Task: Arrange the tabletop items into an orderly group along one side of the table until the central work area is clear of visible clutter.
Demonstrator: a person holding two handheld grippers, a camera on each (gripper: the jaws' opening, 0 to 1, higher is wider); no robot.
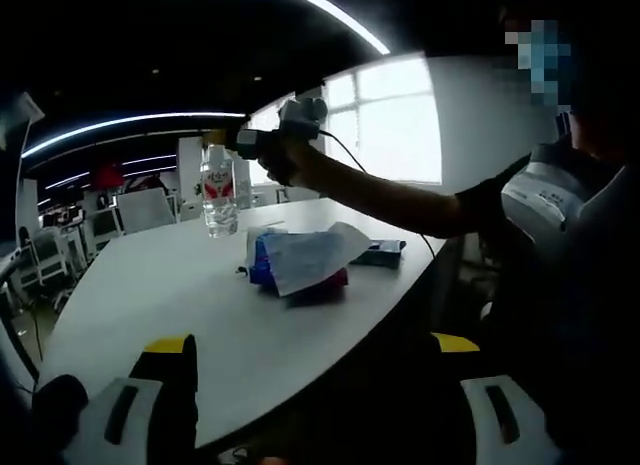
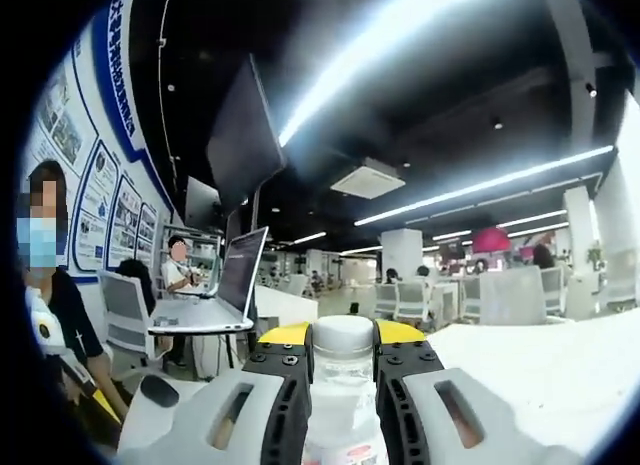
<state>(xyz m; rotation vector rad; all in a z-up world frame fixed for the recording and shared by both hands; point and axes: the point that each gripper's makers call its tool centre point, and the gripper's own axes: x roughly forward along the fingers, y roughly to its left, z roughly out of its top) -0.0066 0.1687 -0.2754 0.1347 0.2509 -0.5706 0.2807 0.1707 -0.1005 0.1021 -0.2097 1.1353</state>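
A clear water bottle (image 1: pixel 219 195) with a red label stands upright at the far part of the white table (image 1: pixel 150 285); I cannot tell whether its base touches the top. My right gripper (image 1: pixel 232 140), held in a person's hand, is shut on its neck. In the right gripper view the white cap (image 2: pixel 343 337) sits between the jaws of that gripper (image 2: pixel 343 363). A heap of blue packet, white paper and a red item (image 1: pixel 300 263) lies mid-table. My left gripper (image 1: pixel 312 347) hangs open and holds nothing, over the table's near edge.
A dark flat item (image 1: pixel 380 250) lies by the table's right edge behind the heap. The person stands at the right of the table (image 1: pixel 560 205). White chairs (image 1: pixel 145 210) stand beyond the table. An open laptop (image 2: pixel 238 275) sits on another desk, with seated people (image 2: pixel 45 285) nearby.
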